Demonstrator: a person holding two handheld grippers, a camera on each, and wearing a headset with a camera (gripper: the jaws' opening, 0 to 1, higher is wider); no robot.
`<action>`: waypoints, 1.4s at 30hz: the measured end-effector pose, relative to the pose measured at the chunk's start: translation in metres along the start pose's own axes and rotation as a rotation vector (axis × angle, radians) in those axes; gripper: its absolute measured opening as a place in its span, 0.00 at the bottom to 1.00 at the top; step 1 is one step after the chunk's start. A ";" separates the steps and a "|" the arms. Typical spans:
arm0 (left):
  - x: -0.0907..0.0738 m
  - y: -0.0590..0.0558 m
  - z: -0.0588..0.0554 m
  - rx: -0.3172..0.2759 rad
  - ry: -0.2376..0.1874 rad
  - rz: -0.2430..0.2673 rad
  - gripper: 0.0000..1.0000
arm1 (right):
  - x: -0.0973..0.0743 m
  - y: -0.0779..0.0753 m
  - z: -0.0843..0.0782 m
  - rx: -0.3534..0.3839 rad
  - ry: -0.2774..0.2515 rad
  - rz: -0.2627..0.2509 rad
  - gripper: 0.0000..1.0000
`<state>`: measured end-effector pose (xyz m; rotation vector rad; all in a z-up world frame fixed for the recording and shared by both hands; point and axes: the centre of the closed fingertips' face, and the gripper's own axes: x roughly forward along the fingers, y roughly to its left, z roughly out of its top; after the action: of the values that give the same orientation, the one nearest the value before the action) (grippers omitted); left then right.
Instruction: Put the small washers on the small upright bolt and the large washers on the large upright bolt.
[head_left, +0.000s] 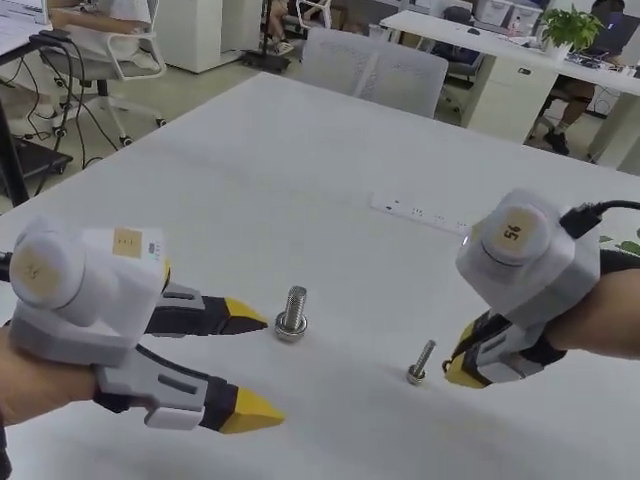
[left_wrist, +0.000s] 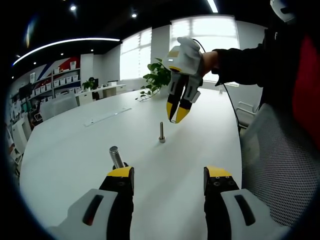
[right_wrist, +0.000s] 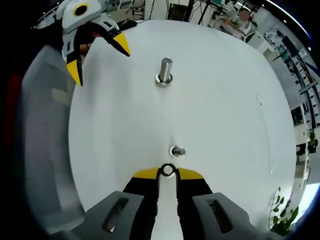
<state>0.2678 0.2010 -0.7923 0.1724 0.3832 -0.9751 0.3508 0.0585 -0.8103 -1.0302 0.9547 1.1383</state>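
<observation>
Steel ring, a small washer (right_wrist: 168, 165), is clamped at its rim between the closed-in yellow tips of the right gripper (right_wrist: 168, 173), hole facing forward. It is carried just short of the small bolt (right_wrist: 176, 150), which stands free on its head on the white table (head_left: 300, 180). The head view puts the same gripper (head_left: 462, 368) just beside that bolt (head_left: 421, 362) and not touching it. The large bolt (head_left: 291, 312) stands well apart to the left; a wider ring sits at its base, and whether that is washers or the bolt's own head cannot be told. The left gripper (head_left: 248, 362) hangs near it, jaws wide apart and empty. Judgement: the washer is not yet threaded on. Risks noted: the hold is on the rim alone, so a slight twist could flick the washer out and send it rolling across the table. Neither bolt is fixed, so a jaw tip brushing the small shank during the descent would topple it. An early release with the hole off-centre would leave the washer cocked on the bolt tip. The open left jaws could knock the large bolt if they drift inward.
</observation>
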 end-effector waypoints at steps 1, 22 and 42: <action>0.000 0.000 0.000 0.000 0.001 0.000 0.55 | 0.000 -0.001 0.001 -0.003 0.000 -0.002 0.14; 0.001 0.001 -0.002 -0.011 0.009 0.000 0.55 | 0.002 -0.016 0.019 -0.061 0.005 -0.015 0.14; 0.003 0.004 -0.005 -0.019 0.012 0.001 0.55 | 0.012 -0.016 0.017 -0.060 0.017 0.006 0.14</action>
<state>0.2713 0.2027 -0.7985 0.1611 0.4039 -0.9695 0.3697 0.0761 -0.8155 -1.0877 0.9429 1.1711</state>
